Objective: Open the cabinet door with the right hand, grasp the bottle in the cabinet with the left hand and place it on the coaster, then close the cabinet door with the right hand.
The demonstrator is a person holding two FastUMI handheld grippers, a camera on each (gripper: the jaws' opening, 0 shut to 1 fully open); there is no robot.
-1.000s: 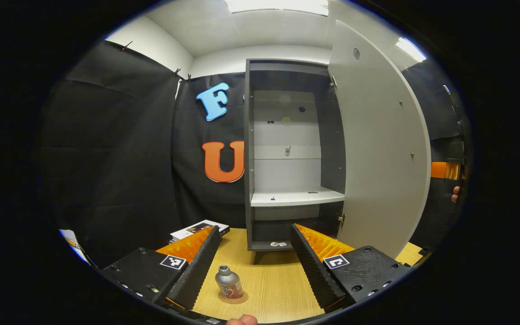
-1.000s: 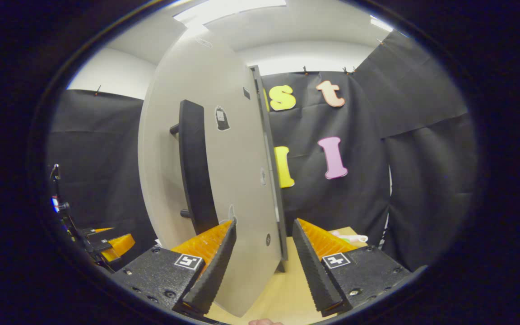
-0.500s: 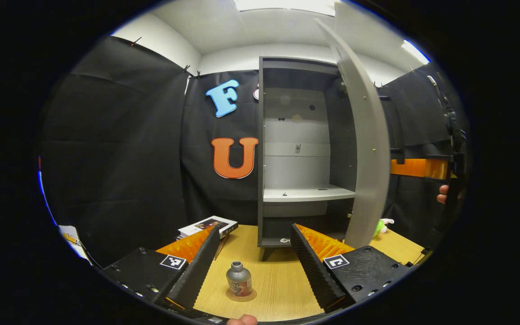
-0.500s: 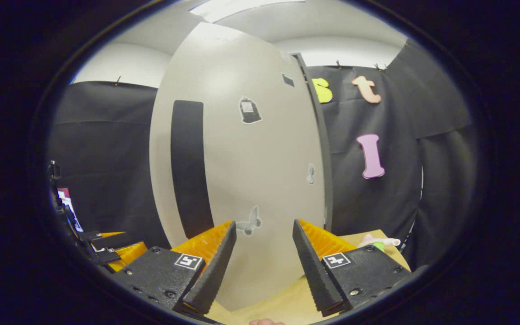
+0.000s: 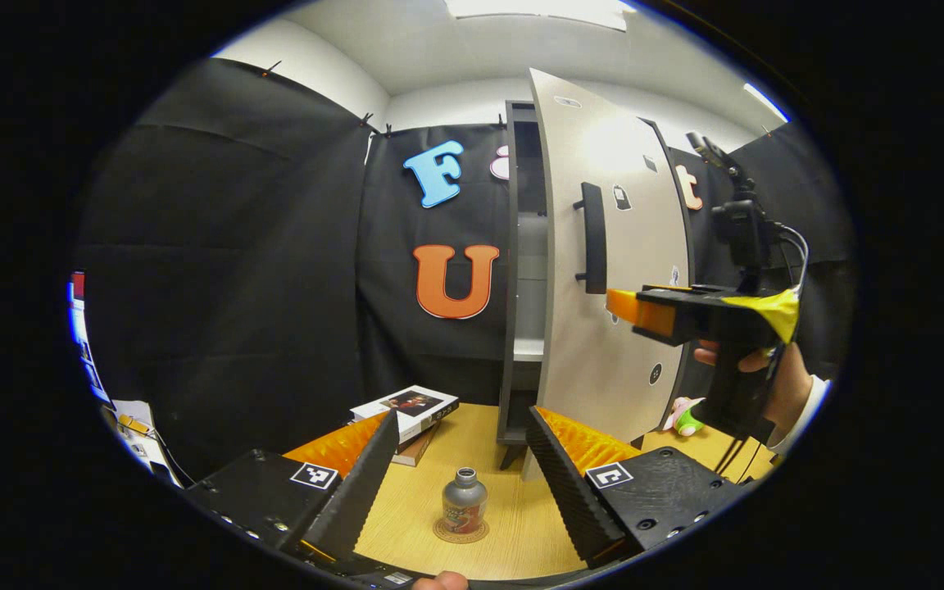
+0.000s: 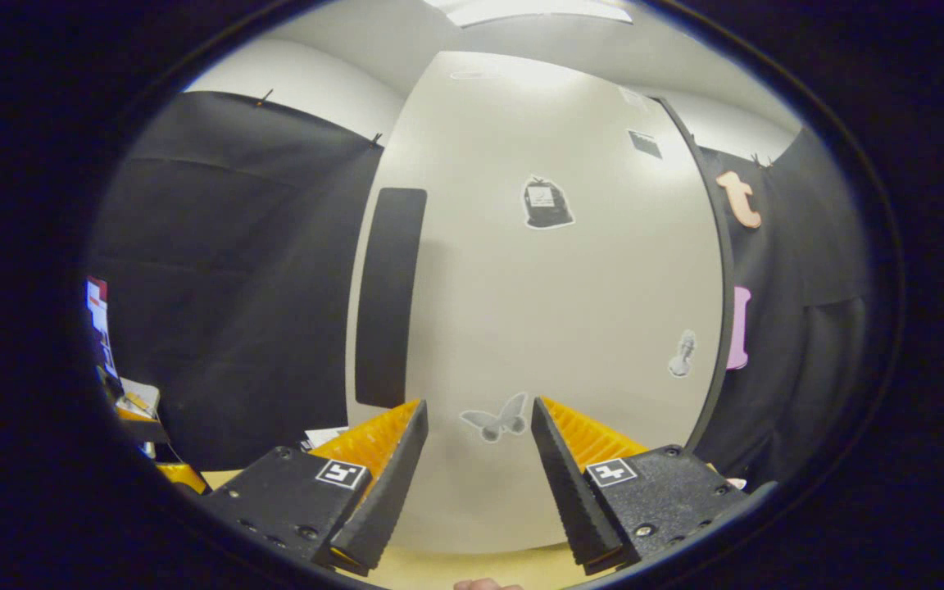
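A small silver bottle (image 5: 464, 501) with a red label stands upright on a round coaster (image 5: 460, 531) on the wooden table. My left gripper (image 5: 460, 479) is open above and around it, with the fingers apart from the bottle. The tall cabinet (image 5: 521, 270) has its pale door (image 5: 611, 270) swung most of the way shut, leaving a narrow gap. A dark vertical handle (image 5: 595, 238) is on the door. In the right gripper view the door (image 6: 554, 311) is close in front and my right gripper (image 6: 478, 459) is open, its fingertips at the door's face right of the handle (image 6: 386, 299).
A stack of books (image 5: 406, 408) lies on the table (image 5: 505, 524) left of the cabinet. A small soft toy (image 5: 685, 418) sits right of the door. A hand (image 5: 775, 377) holds the right gripper (image 5: 689, 315) by the door. Clutter stands at the far left (image 5: 128, 418).
The door has swung from wide open to nearly shut, with the right gripper following its face. My left gripper has turned, and the bottle stays on the coaster.
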